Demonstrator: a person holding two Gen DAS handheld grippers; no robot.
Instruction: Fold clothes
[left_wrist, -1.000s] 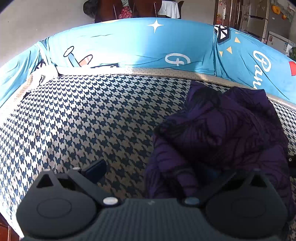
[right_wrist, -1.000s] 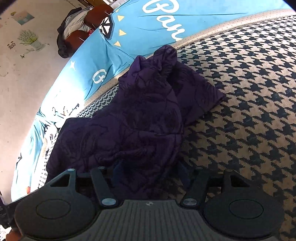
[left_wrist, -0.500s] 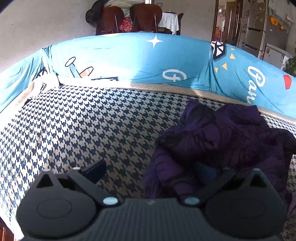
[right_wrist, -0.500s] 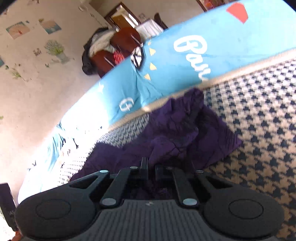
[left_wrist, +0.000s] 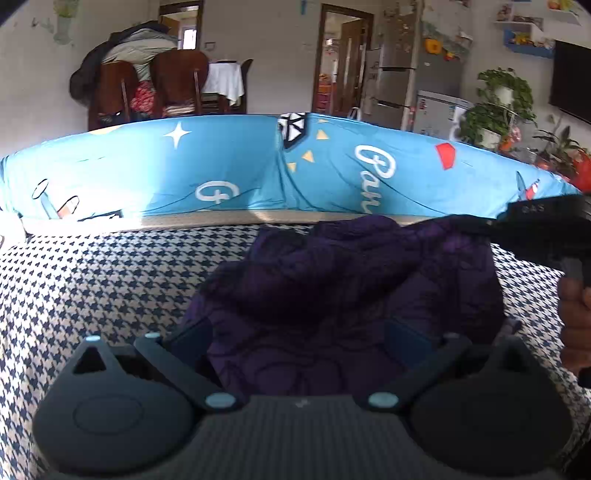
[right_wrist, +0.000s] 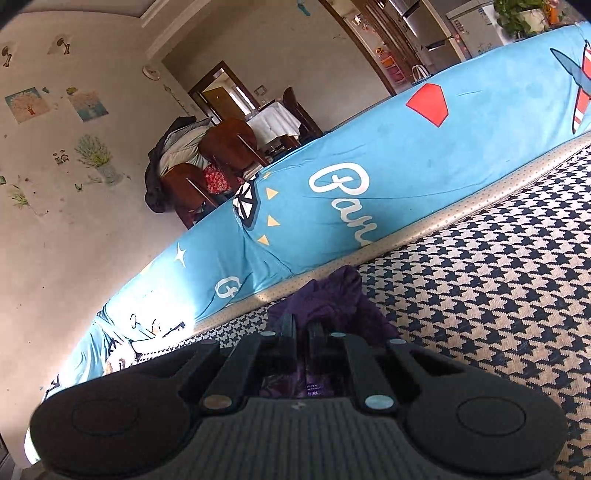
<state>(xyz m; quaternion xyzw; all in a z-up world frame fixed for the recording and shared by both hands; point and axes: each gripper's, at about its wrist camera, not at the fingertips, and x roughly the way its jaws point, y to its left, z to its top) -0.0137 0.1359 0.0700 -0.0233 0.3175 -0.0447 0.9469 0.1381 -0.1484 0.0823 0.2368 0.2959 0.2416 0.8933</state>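
A crumpled dark purple garment (left_wrist: 332, 280) lies on the houndstooth sofa seat (left_wrist: 92, 280), close to the backrest. My left gripper (left_wrist: 299, 334) is open, its fingers (left_wrist: 192, 338) spread to either side of the garment's near part. In the left wrist view my right gripper (left_wrist: 543, 225) comes in from the right, held by a hand (left_wrist: 576, 317), at the garment's far right edge. In the right wrist view the right gripper (right_wrist: 301, 328) is shut on a bunch of the purple garment (right_wrist: 332, 295). The rest of the cloth is hidden below that gripper's body.
A blue printed cover (left_wrist: 258, 166) drapes the sofa backrest behind the garment. Houndstooth seat (right_wrist: 480, 295) stretches bare to the left and right. Behind the sofa stand wooden chairs (left_wrist: 177, 85) piled with clothes, a fridge (left_wrist: 399, 85) and potted plants (left_wrist: 495, 107).
My right gripper closed on the garment and rose, tilting up toward the room. My left gripper moved right, so the garment now sits between its open fingers.
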